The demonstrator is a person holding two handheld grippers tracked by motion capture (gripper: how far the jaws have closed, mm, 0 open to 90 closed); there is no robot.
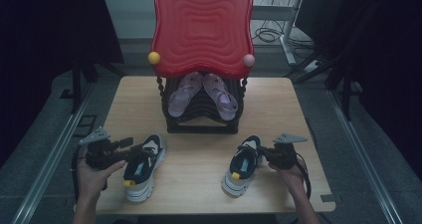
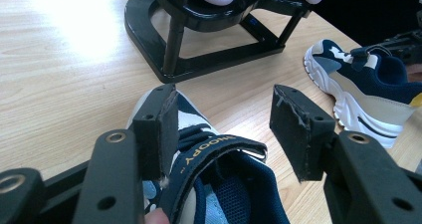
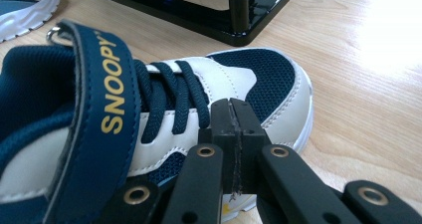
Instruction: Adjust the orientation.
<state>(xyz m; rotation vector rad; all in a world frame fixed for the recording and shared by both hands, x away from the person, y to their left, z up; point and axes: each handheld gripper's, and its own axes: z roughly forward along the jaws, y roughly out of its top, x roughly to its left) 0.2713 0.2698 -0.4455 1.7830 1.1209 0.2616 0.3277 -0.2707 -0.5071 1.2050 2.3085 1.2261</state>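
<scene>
Wooden table [image 1: 199, 184] — left sneaker [image 2: 219, 184] under wide left claw [image 2: 224, 129], right claw [image 3: 234, 129] closed.

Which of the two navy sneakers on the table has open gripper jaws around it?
The left sneaker: the left gripper stands open astride its strap. At the right sneaker, the right gripper is shut.

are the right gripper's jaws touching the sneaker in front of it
Cannot tell. In the right gripper view the right gripper has its jaws shut pad to pad in front of the sneaker, hiding any contact or gap.
</scene>
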